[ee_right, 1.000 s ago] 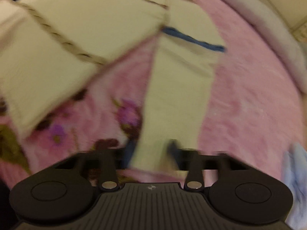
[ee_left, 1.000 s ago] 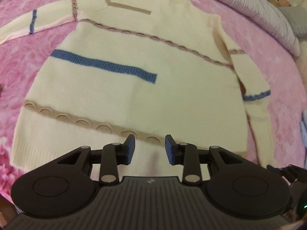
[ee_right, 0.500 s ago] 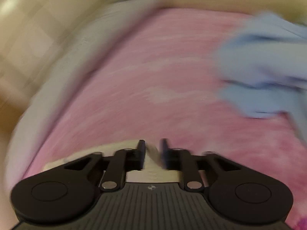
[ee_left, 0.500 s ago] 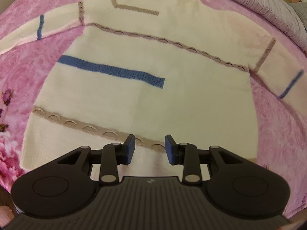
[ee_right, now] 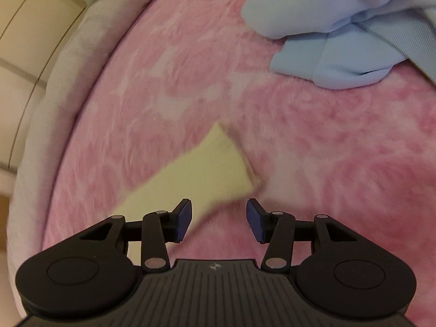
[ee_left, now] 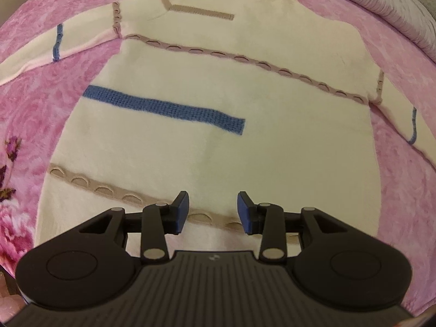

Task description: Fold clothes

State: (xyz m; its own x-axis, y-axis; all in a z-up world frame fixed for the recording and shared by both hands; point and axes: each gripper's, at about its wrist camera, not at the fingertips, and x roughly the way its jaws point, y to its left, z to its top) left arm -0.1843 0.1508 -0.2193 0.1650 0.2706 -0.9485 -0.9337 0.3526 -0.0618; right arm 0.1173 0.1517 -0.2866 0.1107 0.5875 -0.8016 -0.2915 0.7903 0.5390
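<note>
- The left gripper (ee_left: 212,212) has a black body with two round discs, a ribbed centre plate and a small pale logo.
- Its fingers (ee_left: 180,212) carry dark blue pads; silver pins mark the linkage.
- The right gripper (ee_right: 218,219) looks identical.

Warm, soft indoor light, no glare, faint shadow beneath the left gripper (ee_left: 212,209), left view sharp, right view motion-blurred around the sleeve (ee_right: 196,174), strong fisheye bending at edges, dark corners
</note>
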